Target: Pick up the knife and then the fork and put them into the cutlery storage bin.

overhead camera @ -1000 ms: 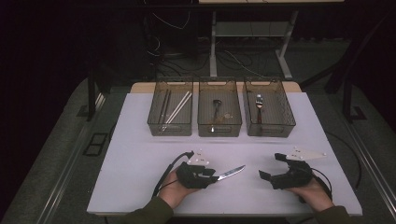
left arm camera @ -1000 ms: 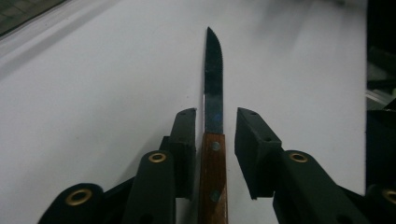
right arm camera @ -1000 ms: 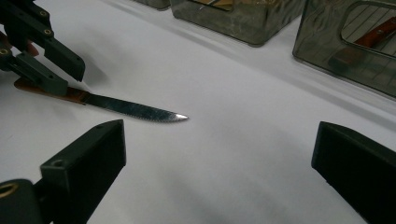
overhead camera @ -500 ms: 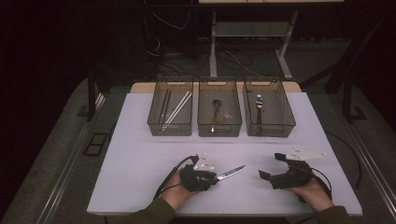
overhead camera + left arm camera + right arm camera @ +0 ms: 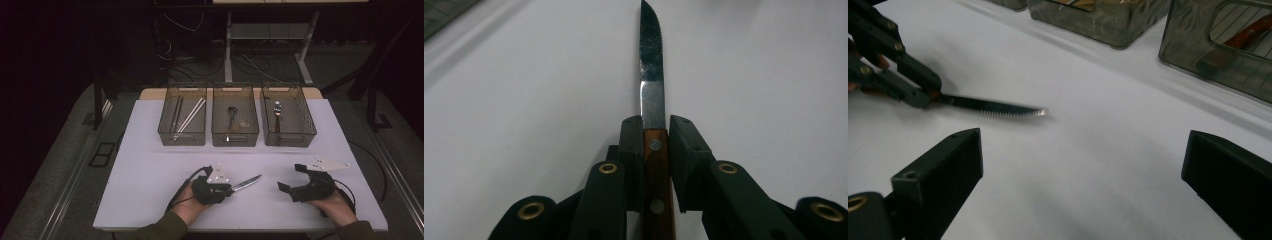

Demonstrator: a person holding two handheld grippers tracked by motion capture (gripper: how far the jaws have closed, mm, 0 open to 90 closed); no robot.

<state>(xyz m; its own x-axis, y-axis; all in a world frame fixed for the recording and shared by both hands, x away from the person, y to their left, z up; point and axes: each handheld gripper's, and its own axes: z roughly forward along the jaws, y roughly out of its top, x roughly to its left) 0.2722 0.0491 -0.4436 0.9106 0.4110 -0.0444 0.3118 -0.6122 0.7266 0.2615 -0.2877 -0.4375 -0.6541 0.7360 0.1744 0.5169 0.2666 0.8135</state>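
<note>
A knife with a brown wooden handle (image 5: 657, 190) and a serrated blade (image 5: 247, 182) lies near the table's front, tip pointing right and slightly away. My left gripper (image 5: 227, 189) has its jaws on either side of the handle just behind the blade. They have just been closing and now press on it (image 5: 656, 131). My right gripper (image 5: 291, 177) rests to the right, held in a hand, open and empty (image 5: 1083, 165). It faces the knife blade (image 5: 993, 107) and the left gripper (image 5: 923, 95).
Three clear trays stand in a row at the back of the white table (image 5: 150, 165). The left tray (image 5: 182, 137) holds chopsticks, the middle tray (image 5: 235, 139) a dark utensil, and the right tray (image 5: 289, 139) a metal utensil. Cables trail from both grippers.
The left gripper's jaws have narrowed onto the knife handle. The knife and the right gripper lie where they were.
</note>
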